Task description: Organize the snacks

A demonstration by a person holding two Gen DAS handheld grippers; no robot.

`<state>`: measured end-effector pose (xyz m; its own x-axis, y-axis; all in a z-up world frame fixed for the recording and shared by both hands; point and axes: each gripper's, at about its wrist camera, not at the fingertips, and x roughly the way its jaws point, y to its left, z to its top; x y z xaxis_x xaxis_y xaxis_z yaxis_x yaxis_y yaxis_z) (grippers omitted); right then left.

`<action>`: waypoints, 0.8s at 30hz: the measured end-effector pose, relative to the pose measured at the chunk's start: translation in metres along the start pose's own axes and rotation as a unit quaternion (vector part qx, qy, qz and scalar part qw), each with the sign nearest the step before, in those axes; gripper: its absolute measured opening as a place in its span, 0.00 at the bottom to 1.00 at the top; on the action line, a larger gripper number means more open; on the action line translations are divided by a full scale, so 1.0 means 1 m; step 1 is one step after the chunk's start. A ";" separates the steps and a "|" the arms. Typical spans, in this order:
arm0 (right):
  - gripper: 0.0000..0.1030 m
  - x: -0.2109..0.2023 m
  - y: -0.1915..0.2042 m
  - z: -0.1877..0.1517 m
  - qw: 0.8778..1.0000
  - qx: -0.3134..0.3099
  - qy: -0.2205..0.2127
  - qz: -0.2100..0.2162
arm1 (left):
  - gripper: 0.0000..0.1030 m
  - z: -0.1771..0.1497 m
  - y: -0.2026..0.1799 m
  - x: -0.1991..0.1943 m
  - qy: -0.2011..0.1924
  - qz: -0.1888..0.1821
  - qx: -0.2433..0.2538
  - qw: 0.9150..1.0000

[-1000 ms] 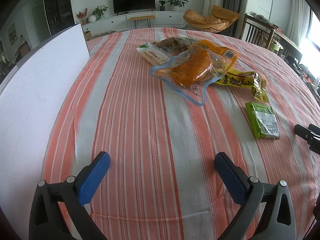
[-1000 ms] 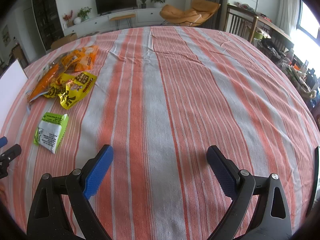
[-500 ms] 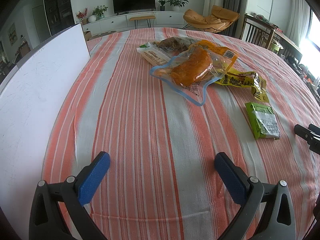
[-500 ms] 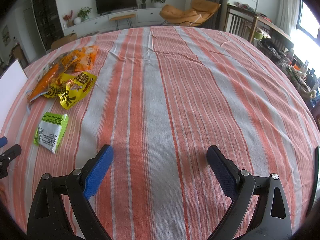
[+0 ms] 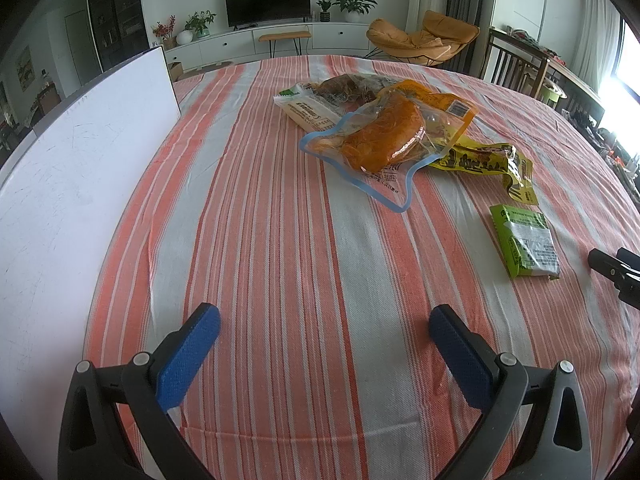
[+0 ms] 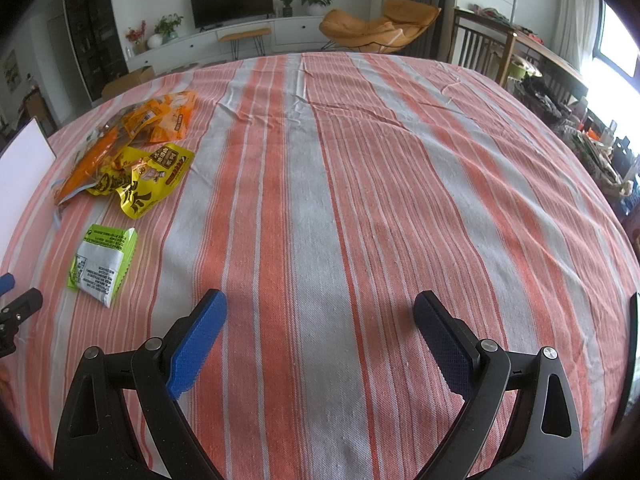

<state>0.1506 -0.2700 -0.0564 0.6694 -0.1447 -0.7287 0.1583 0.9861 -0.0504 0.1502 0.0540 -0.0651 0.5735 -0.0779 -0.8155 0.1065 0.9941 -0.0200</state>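
A heap of snack packs lies on the striped tablecloth (image 5: 280, 240): a clear blue-edged pack with an orange block (image 5: 380, 136), a white and green pack (image 5: 308, 110), a dark pack (image 5: 348, 86) and a yellow pack (image 5: 486, 162). A small green pack (image 5: 524, 242) lies apart, to the right. In the right wrist view the heap (image 6: 132, 148) and the green pack (image 6: 102, 262) are at far left. My left gripper (image 5: 324, 332) is open and empty, well short of the heap. My right gripper (image 6: 320, 320) is open and empty over bare cloth.
A white board (image 5: 76, 184) stands along the table's left side. The right gripper's tip (image 5: 616, 270) shows at the right edge of the left wrist view. Chairs (image 6: 476, 50) and clutter stand beyond the table's right side.
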 end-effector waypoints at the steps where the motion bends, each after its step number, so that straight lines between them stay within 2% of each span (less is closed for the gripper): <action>1: 0.94 0.000 0.000 0.000 1.000 0.000 0.000 0.000 | 1.00 0.000 0.000 0.000 0.000 0.000 0.000 1.000; 24: 0.94 0.000 0.000 0.000 1.000 0.000 0.000 0.000 | 1.00 0.000 0.000 0.000 0.000 0.000 0.000 1.000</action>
<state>0.1509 -0.2698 -0.0564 0.6693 -0.1446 -0.7288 0.1580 0.9861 -0.0506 0.1503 0.0538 -0.0655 0.5736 -0.0776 -0.8155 0.1059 0.9942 -0.0201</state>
